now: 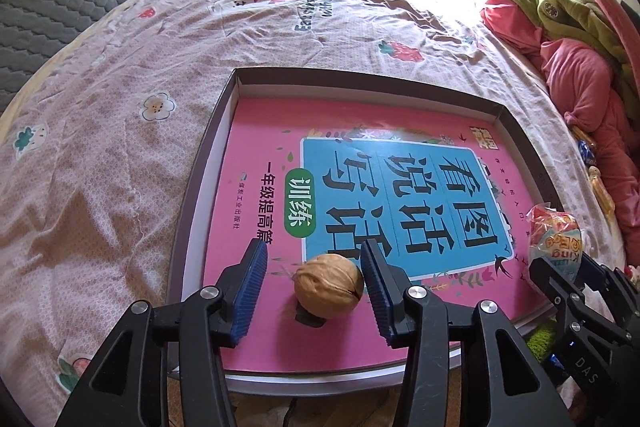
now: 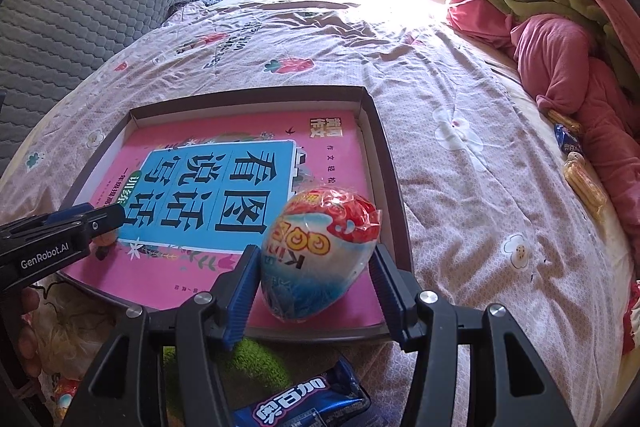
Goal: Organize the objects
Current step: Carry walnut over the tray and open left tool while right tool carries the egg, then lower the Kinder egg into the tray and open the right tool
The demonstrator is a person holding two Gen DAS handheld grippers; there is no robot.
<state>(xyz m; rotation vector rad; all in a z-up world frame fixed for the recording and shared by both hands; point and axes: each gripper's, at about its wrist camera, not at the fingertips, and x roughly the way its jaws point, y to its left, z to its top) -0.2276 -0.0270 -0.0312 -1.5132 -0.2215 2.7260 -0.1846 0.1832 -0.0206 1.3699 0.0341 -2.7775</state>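
A shallow dark-rimmed box (image 1: 360,77) lies on the bed with a pink book (image 1: 256,155) inside. On the book's near edge rests a walnut (image 1: 329,285), which sits between the blue pads of my left gripper (image 1: 314,247). The jaws stand open, with a clear gap on the walnut's left side. My right gripper (image 2: 315,250) is shut on a foil-wrapped toy egg (image 2: 316,259) and holds it tilted over the box's near right corner. The left wrist view shows the egg (image 1: 556,239) and the right gripper (image 1: 564,263) at the right edge. The left gripper (image 2: 108,223) shows at the left of the right wrist view.
The bed has a pink flowered sheet (image 2: 460,187). A blue biscuit packet (image 2: 304,403) and a green fuzzy item (image 2: 256,359) lie below the box. Yellow wafers (image 2: 584,187) and a blue packet (image 2: 568,141) sit by piled pink and green clothes (image 2: 560,67). A grey quilted headboard (image 2: 80,15) stands at left.
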